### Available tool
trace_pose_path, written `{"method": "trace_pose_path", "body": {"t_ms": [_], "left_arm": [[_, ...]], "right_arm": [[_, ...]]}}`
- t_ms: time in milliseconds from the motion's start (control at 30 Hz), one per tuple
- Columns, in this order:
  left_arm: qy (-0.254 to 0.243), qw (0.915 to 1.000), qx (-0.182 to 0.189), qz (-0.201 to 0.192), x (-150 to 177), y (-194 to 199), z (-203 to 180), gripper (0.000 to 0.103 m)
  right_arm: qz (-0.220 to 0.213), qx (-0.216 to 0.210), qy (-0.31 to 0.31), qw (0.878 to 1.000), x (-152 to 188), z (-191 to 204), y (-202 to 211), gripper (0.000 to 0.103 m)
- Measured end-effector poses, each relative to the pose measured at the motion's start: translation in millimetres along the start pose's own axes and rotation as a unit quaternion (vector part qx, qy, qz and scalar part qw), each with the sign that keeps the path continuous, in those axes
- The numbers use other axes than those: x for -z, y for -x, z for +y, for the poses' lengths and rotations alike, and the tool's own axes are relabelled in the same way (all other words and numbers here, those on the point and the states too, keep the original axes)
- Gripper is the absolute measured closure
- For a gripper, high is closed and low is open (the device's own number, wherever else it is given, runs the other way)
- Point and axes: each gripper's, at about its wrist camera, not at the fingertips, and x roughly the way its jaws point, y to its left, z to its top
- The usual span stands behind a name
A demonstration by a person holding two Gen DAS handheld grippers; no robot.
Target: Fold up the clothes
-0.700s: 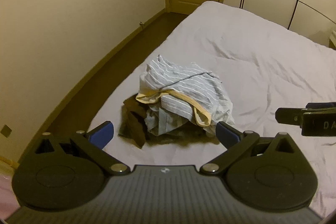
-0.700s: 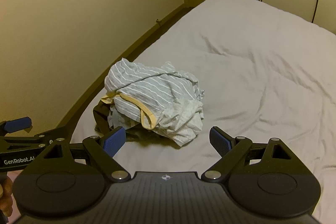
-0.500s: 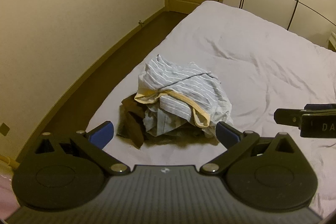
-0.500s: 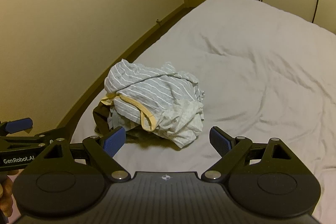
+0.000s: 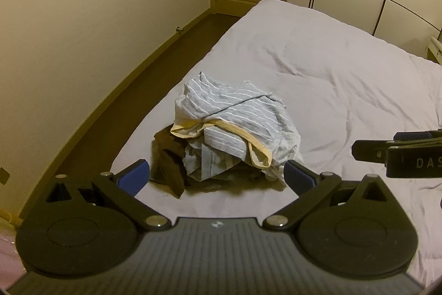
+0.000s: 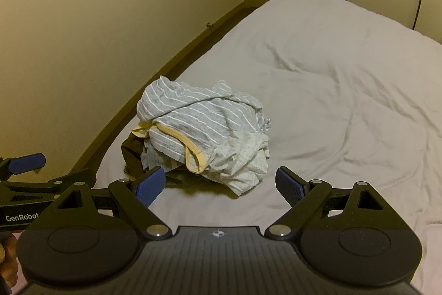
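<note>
both wide open, holding nothing: left gripper [image 5: 216, 174] and right gripper [image 6: 221, 183], crumpled clothes pile [image 6: 204, 129] just ahead on the bed [image 6: 345, 90].

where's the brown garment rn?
Both wrist views: brown garment lies on the bed, wall side, mostly buried beneath the striped clothes pile, just ahead of the left tool.

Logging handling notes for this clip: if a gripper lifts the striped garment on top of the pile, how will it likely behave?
The striped garment lies crumpled in soft folds, so it will probably drape limply and unfurl when lifted. Thin fabric suggests it is light. It rests on a dark garment, so that may snag and drag along.
</note>
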Motion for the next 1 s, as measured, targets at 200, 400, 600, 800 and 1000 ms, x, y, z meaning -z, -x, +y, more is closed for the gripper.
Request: {"method": "trace_pose_path", "body": {"t_ms": [200, 400, 600, 800, 1000], "left_arm": [[-0.003, 1.0, 0.001, -0.001, -0.9, 0.1, 0.4, 0.001], [-0.003, 1.0, 0.002, 0.001, -0.9, -1.4, 0.2, 0.001], [-0.004, 1.0, 0.003, -0.001, -0.3, -0.8, -1.2, 0.001], [-0.003, 1.0, 0.002, -0.001, 1.5, 1.0, -2.3, 0.001], [-0.005, 1.0, 0.0, -0.001, 2.0, 2.2, -4.6, 0.001]], "right_arm": [[0.001, -0.001, 0.0, 1.0, -0.9, -0.8, -1.5, 0.014], [0.002, 0.0, -0.002, 1.0, -1.0, -2.7, -2.0, 0.014], [0.002, 0.0, -0.001, 1.0, -0.5, -3.4, -4.5, 0.014], [0.001, -0.002, -0.002, 1.0, 0.1, -5.6, -5.6, 0.014], [0.0, -0.002, -0.003, 1.0, 1.8, -6.4, -5.6, 0.014]]}}
